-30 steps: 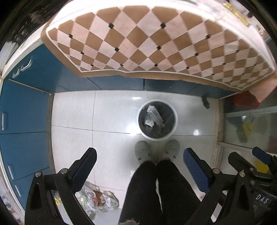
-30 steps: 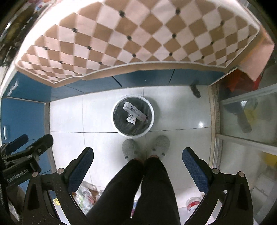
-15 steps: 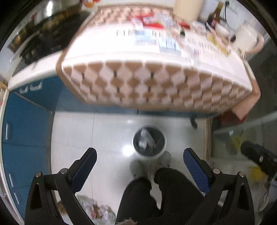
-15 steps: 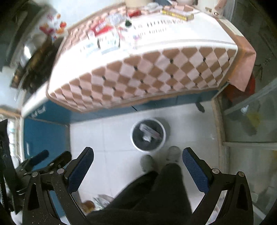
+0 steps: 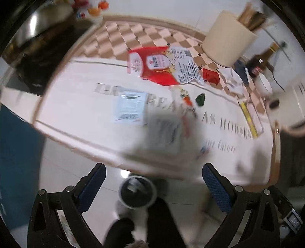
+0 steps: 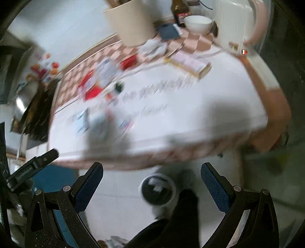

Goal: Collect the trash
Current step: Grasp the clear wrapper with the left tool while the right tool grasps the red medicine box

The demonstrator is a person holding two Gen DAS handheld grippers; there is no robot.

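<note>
Both views are blurred by motion. A white-rimmed trash bin (image 5: 137,192) with a dark liner stands on the floor below the table edge; it also shows in the right wrist view (image 6: 158,190). On the table lie a red snack bag (image 5: 152,64), a white printed leaflet (image 5: 185,66), a pale blue packet (image 5: 130,107), a small red wrapper (image 5: 210,75) and a dark green scrap (image 5: 200,99). My left gripper (image 5: 153,188) is open and empty, above the table's near edge. My right gripper (image 6: 151,188) is open and empty too.
A cream cylinder container (image 5: 227,45) stands at the table's back, with a dark bottle (image 6: 180,13), a white bowl (image 6: 198,23) and a white kettle (image 6: 235,22). A long yellow-edged box (image 5: 249,118) lies at the right. Blue cabinets (image 5: 17,156) at left. The person's legs (image 5: 152,225) are below.
Both grippers have swung up from looking down at the bin and floor to looking across the table top. The bin has dropped to the bottom of both views. Both stay open.
</note>
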